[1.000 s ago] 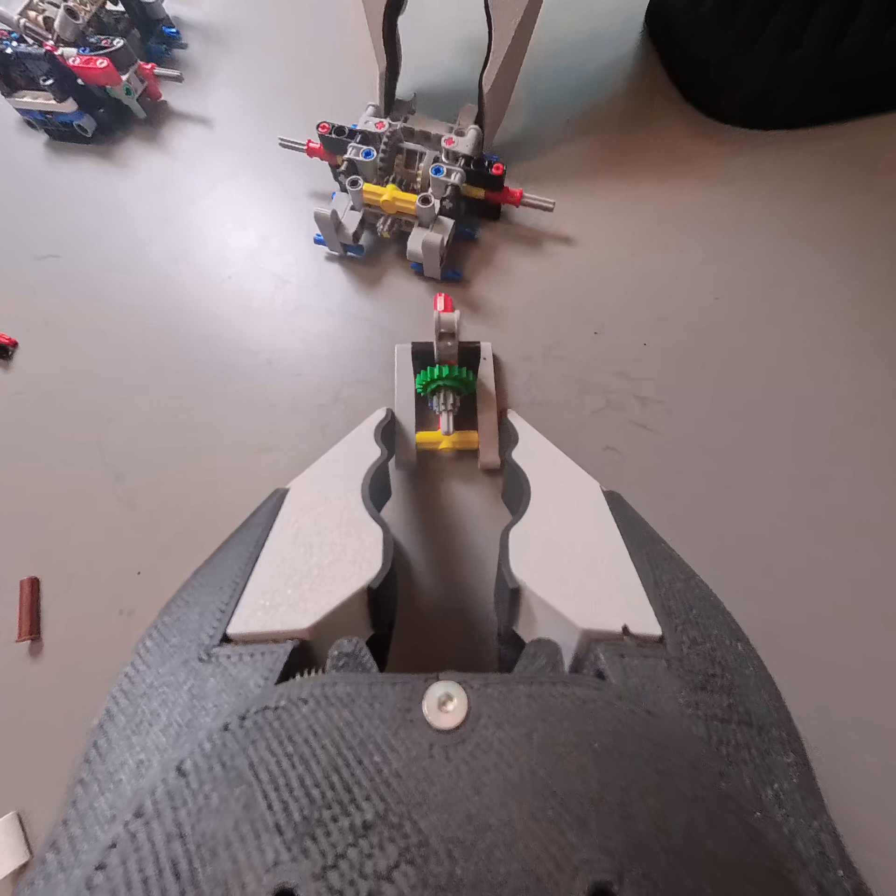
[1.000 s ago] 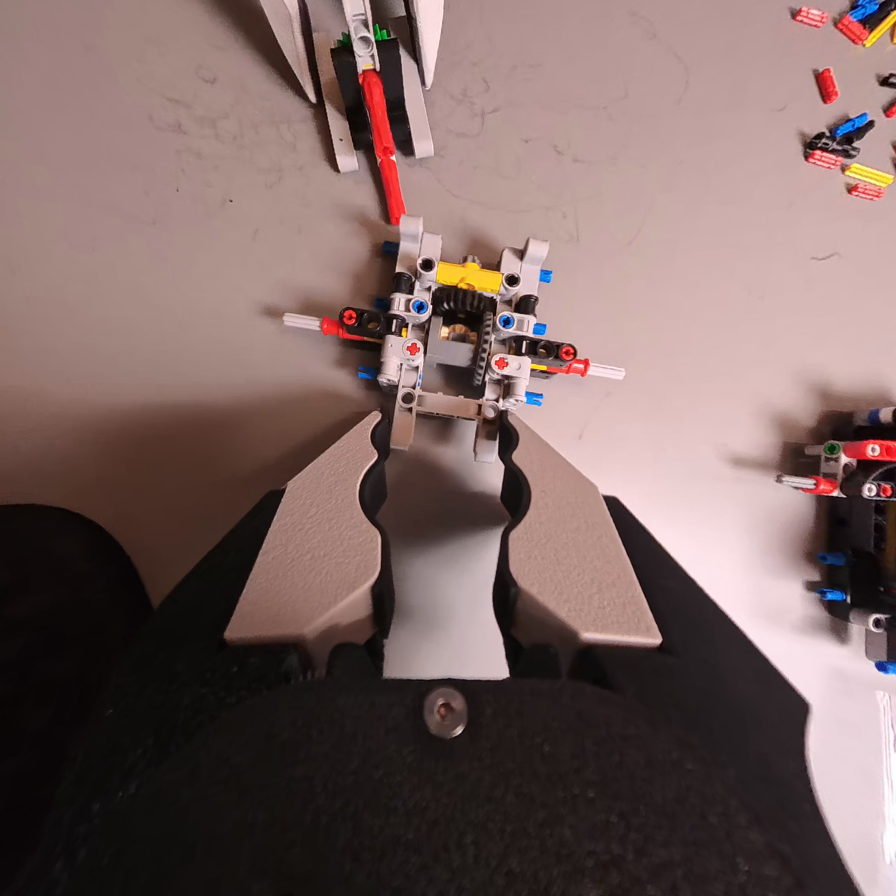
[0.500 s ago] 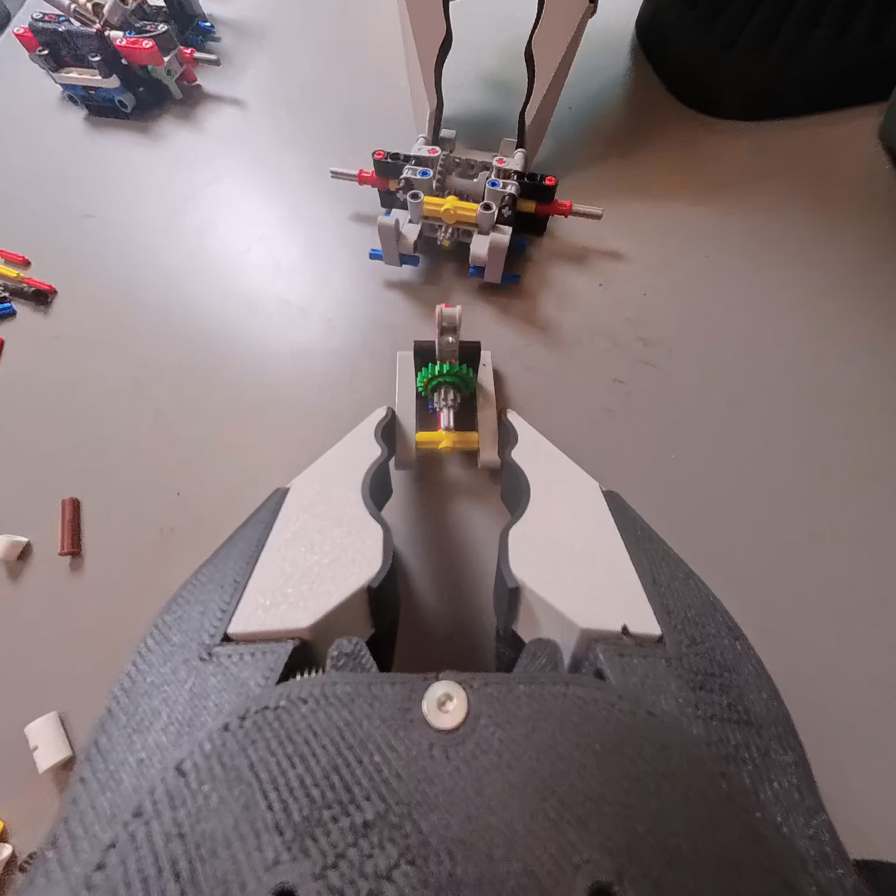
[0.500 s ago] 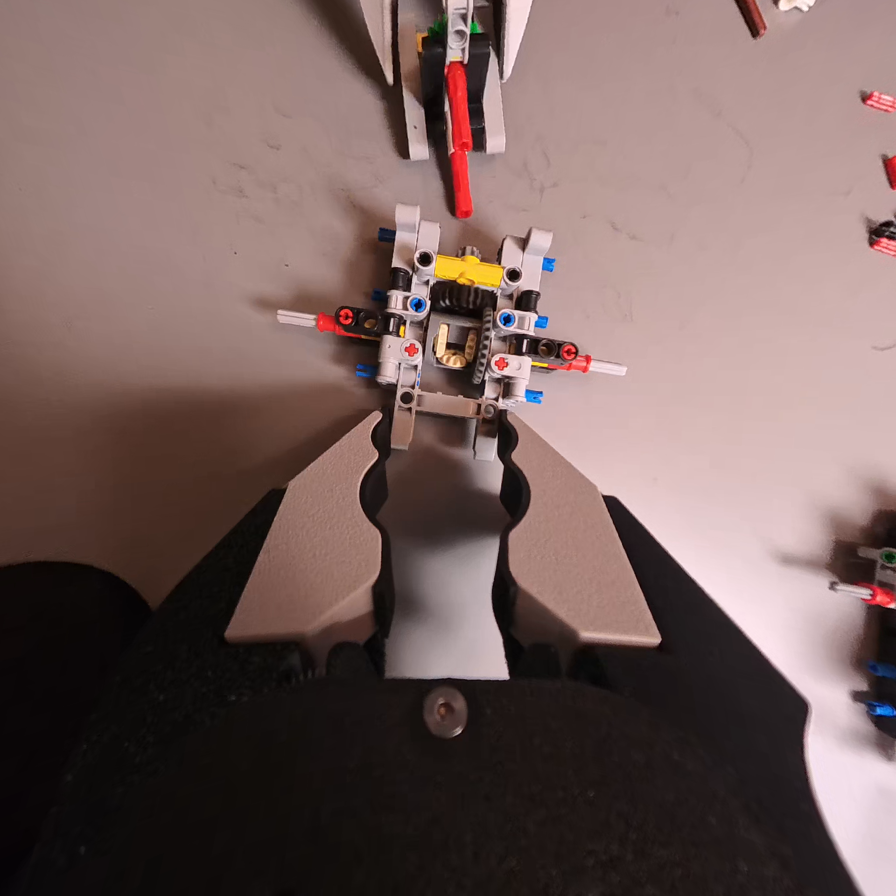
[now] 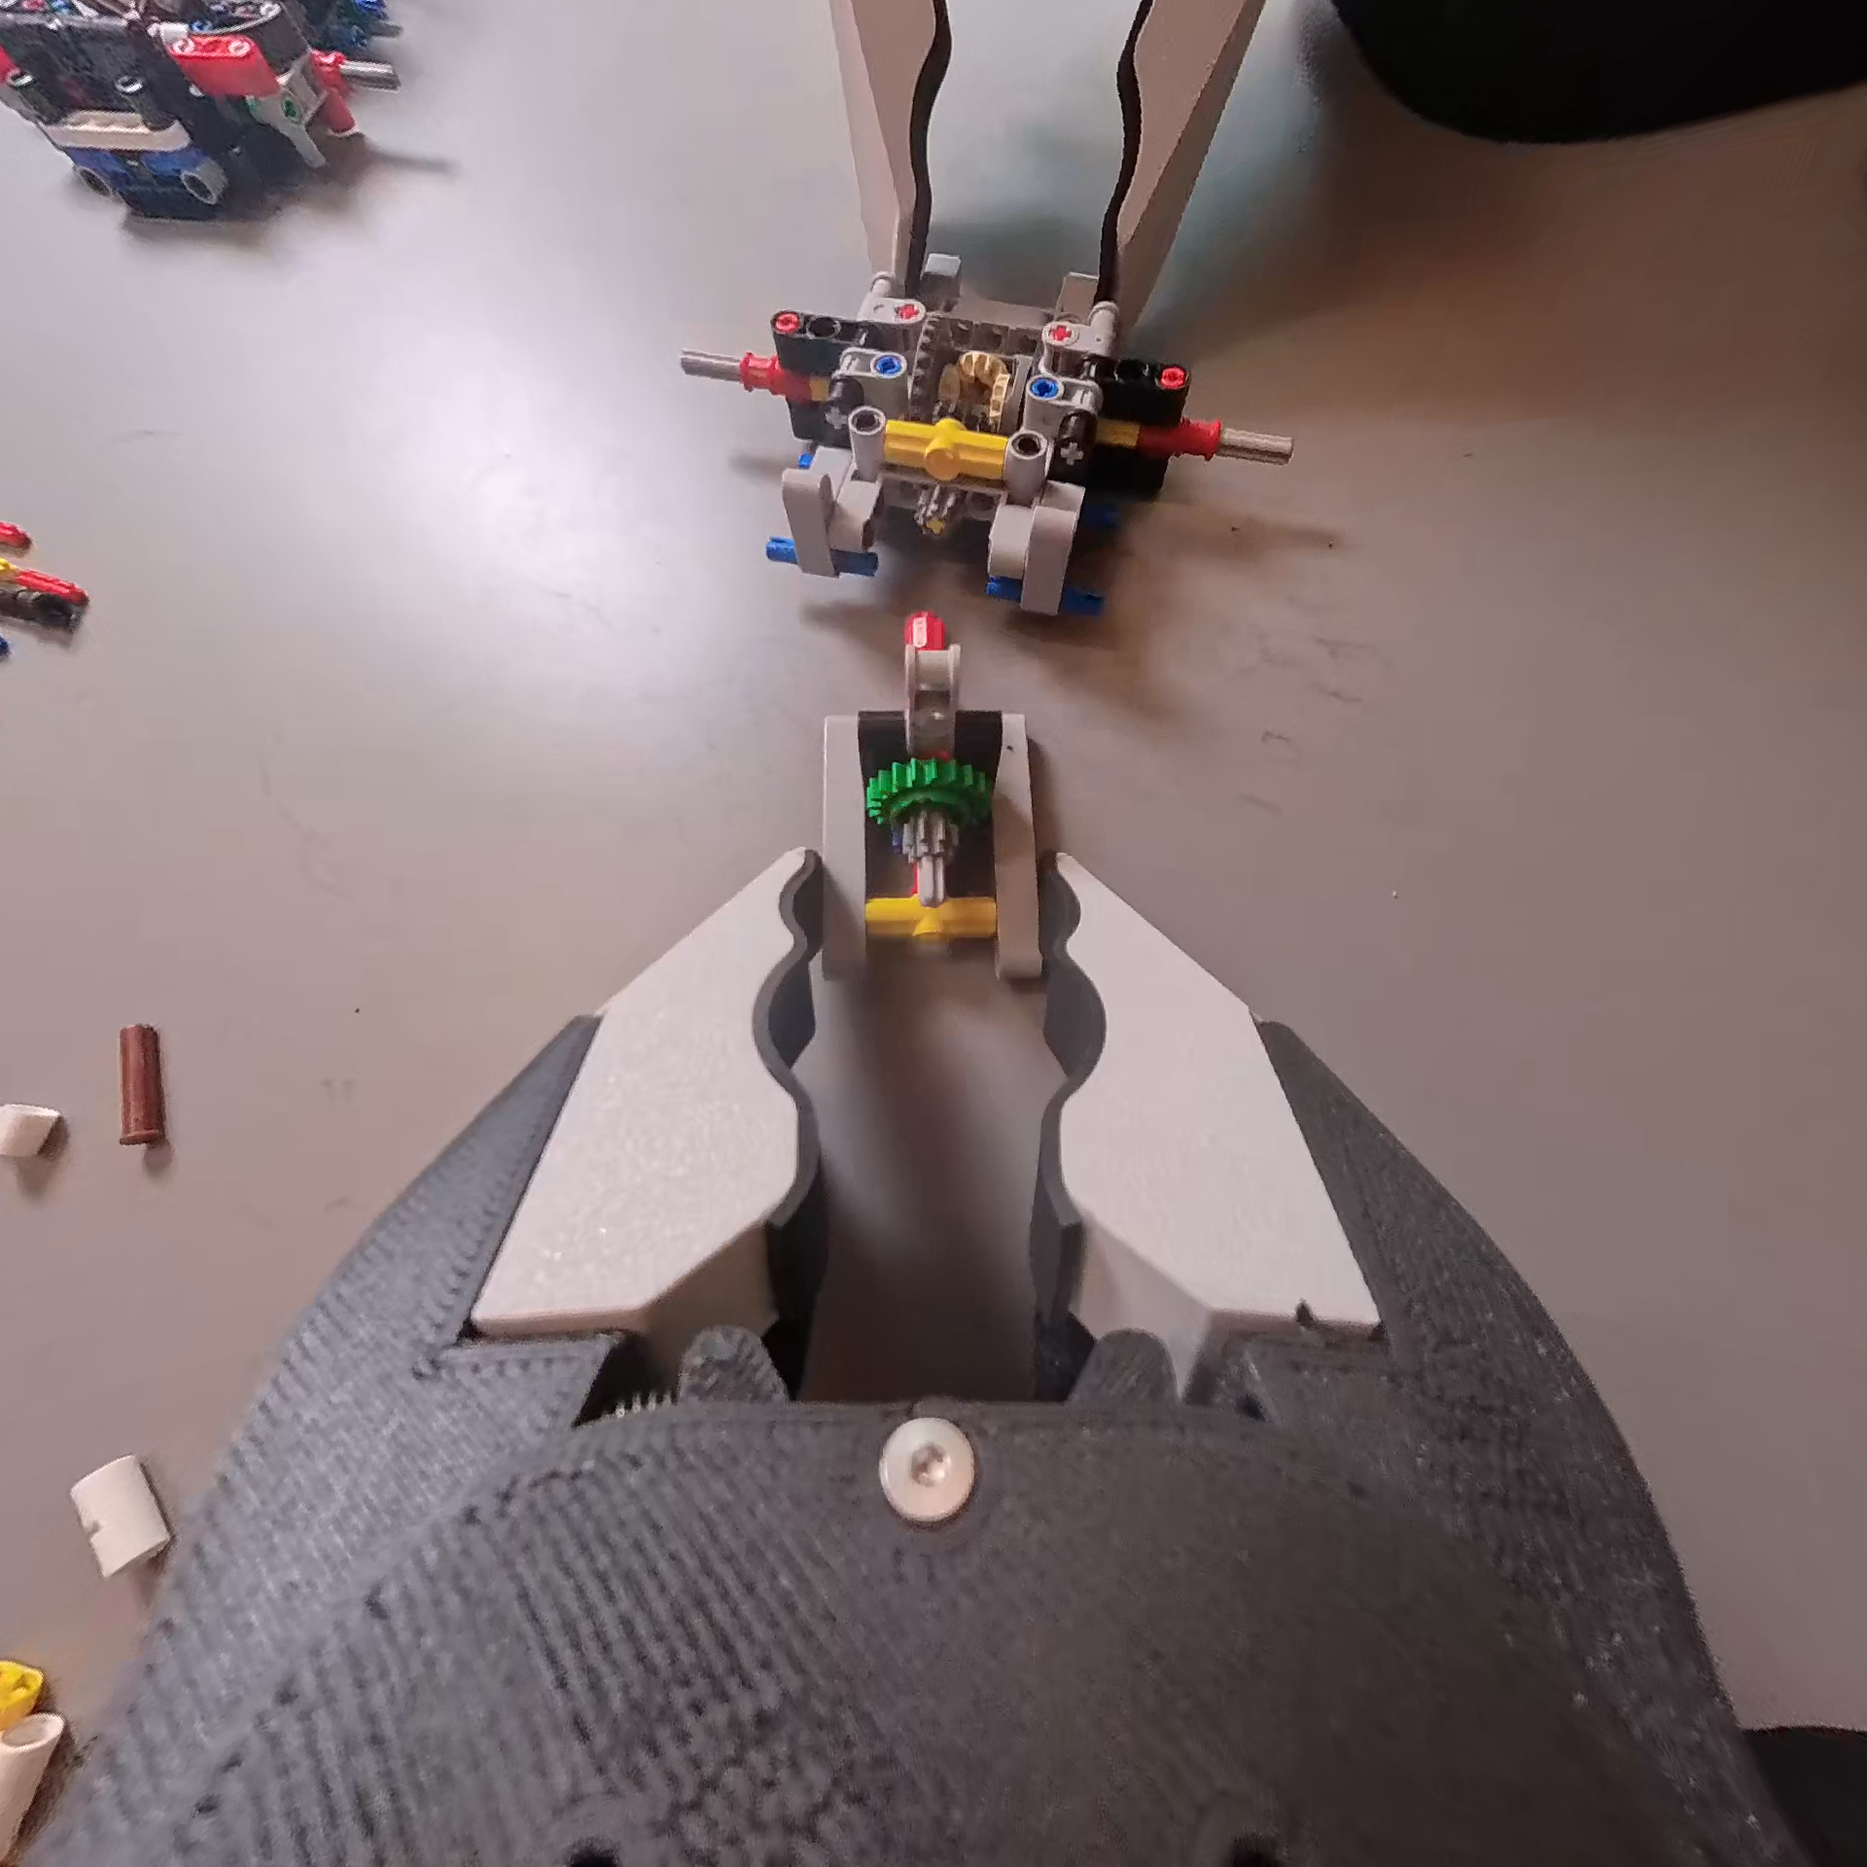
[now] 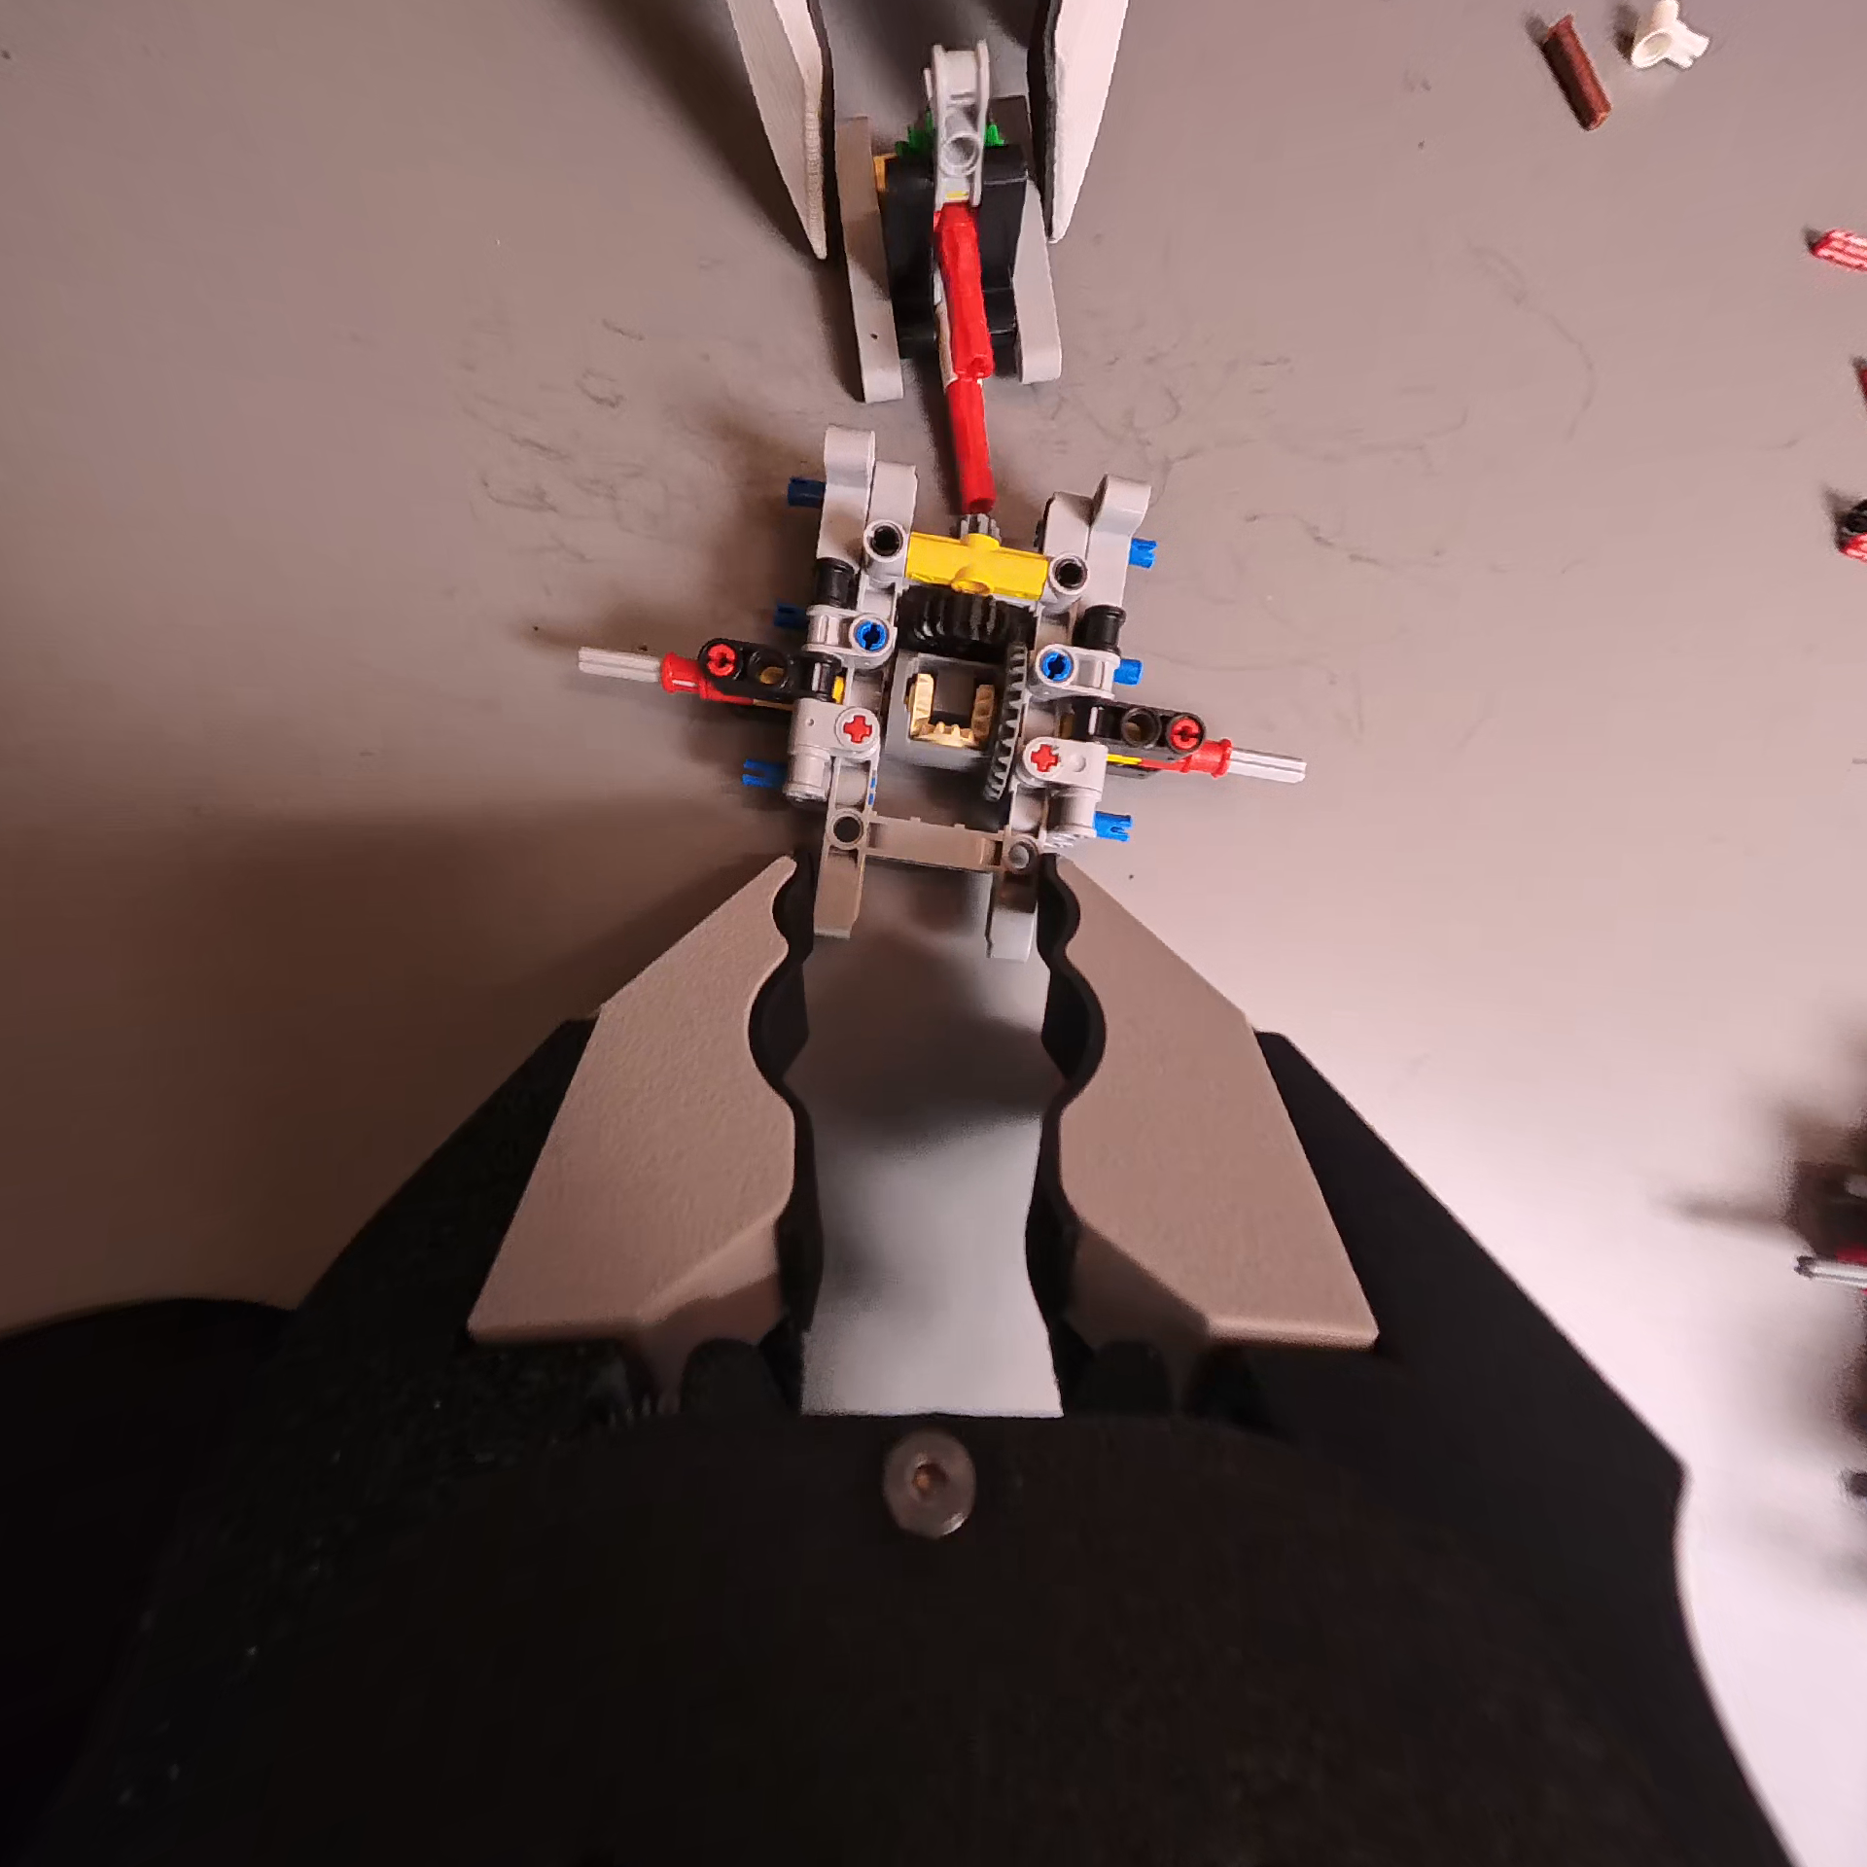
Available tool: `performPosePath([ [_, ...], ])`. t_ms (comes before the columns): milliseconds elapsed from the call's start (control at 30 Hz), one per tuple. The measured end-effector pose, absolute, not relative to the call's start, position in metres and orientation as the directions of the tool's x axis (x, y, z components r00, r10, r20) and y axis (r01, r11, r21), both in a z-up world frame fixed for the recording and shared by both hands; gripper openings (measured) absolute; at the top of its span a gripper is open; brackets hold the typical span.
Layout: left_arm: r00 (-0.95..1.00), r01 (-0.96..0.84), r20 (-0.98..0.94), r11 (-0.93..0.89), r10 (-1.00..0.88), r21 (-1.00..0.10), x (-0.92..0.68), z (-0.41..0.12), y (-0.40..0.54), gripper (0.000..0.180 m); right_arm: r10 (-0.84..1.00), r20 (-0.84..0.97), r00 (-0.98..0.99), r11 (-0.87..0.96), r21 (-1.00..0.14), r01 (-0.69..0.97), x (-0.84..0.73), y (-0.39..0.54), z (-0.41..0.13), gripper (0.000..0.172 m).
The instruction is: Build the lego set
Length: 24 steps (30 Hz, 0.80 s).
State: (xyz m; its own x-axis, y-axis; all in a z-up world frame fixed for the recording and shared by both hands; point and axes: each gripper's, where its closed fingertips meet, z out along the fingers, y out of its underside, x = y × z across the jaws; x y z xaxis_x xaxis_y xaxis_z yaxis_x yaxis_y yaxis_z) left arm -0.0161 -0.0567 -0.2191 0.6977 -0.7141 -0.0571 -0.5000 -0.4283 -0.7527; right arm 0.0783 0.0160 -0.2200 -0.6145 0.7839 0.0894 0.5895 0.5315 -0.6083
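Red axle (image 6: pixel 965 404) of the small gear unit (image 5: pixel 929 849), pinched by the left gripper (image 5: pixel 929 909), is pointed along its length at the yellow-barred front of the gearbox (image 6: pixel 960 667) clamped by the right gripper (image 6: pixel 924 909), tip just short.

The left gripper (image 5: pixel 929 914) is reaching forward low over the table, and its two grey fingers (image 5: pixel 707 1061) are pressing from both sides on a small gear assembly (image 5: pixel 927 839). The right gripper (image 6: pixel 924 909) is pointing toward the left one from the opposite side, its fingertips closing on the rear beams of a larger brick assembly (image 6: pixel 950 687).
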Motion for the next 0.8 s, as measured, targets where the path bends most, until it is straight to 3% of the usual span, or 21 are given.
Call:
performPosePath([
  [300,0.702,-0.508,-0.061,-0.439,-0.709,-0.742,-0.0193,-0.2193,-0.0555,0.048,0.78,0.082,-0.62,0.517,-0.643,0.565,0.0781,0.0183,-0.22,0.043],
  [800,0.709,-0.491,-0.05,-0.441,-0.703,-0.752,-0.0194,-0.2195,-0.054,0.042,0.797,0.119,-0.592,0.501,-0.678,0.538,0.0785,0.0221,-0.2188,0.043],
])
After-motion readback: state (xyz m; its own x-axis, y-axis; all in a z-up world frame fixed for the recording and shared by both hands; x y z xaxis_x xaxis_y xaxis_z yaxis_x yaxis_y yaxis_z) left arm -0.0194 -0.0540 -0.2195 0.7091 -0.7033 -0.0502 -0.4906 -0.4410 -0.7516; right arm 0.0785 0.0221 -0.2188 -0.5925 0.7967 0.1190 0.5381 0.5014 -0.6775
